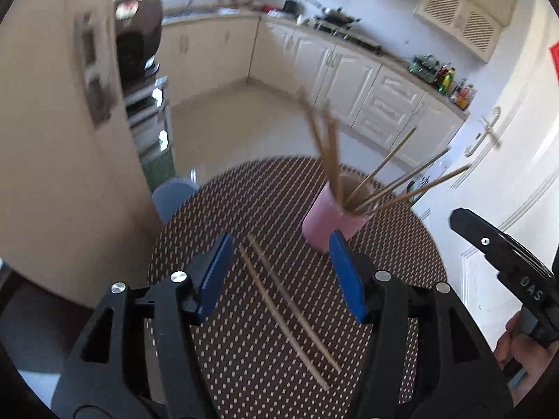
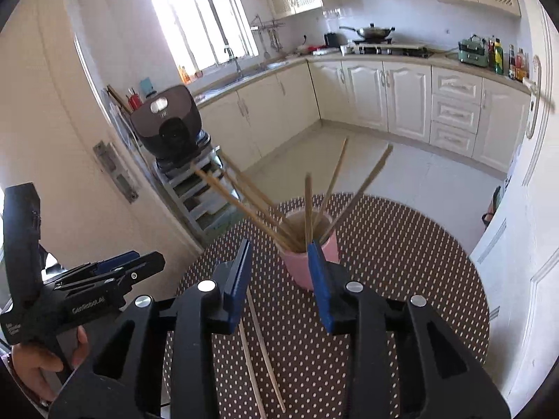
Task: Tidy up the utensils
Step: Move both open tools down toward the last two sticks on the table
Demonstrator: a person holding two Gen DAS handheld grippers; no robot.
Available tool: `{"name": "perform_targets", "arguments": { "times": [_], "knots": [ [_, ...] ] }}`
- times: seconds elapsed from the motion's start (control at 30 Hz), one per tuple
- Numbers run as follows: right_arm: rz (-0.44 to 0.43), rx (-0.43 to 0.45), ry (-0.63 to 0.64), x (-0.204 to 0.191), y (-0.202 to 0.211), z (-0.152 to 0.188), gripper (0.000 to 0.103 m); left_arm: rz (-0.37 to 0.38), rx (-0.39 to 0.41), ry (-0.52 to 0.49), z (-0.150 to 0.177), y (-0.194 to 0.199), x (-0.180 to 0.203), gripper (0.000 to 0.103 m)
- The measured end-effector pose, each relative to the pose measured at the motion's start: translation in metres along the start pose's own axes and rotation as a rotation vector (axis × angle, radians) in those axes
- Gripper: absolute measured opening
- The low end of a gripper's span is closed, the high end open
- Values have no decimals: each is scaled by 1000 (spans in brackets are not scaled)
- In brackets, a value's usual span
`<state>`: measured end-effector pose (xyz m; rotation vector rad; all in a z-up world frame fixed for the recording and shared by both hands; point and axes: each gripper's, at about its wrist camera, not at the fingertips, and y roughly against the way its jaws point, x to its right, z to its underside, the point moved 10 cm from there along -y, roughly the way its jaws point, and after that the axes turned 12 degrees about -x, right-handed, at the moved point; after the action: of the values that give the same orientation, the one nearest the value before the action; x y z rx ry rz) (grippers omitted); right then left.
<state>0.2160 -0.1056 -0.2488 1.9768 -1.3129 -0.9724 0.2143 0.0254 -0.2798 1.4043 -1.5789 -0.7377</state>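
A pink cup (image 1: 323, 221) stands on the round dotted table (image 1: 244, 195) and holds several wooden chopsticks (image 1: 380, 167) that fan outward. Two loose chopsticks (image 1: 286, 310) lie flat on the table, in front of the cup. My left gripper (image 1: 281, 255) is open and empty above the loose pair. In the right wrist view the cup (image 2: 297, 267) and loose chopsticks (image 2: 260, 342) show again. My right gripper (image 2: 279, 262) is open and empty, just in front of the cup. The left gripper (image 2: 115, 265) shows at the left edge there.
The table (image 2: 401, 244) stands in a doorway between a door frame (image 1: 52, 139) on the left and a white door (image 1: 506, 160) on the right. A grey stool (image 1: 173, 199) sits beyond the table's far left. Kitchen cabinets (image 2: 401, 97) line the far walls.
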Motion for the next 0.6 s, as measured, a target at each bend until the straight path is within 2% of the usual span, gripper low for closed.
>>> {"name": "perform_targets", "arguments": {
  "times": [0.33,0.5,0.6],
  "knots": [
    [-12,-187,62,-9,-66,45,32,-24,-245,87,46,-80,-24,57],
    [-22,-271,80,-7,-102,57,32,-21,-330,122,49,-119,-28,57],
    [-35,-312,92,-7,-121,60,32,-39,-379,147,49,-142,-34,48]
  ]
}}
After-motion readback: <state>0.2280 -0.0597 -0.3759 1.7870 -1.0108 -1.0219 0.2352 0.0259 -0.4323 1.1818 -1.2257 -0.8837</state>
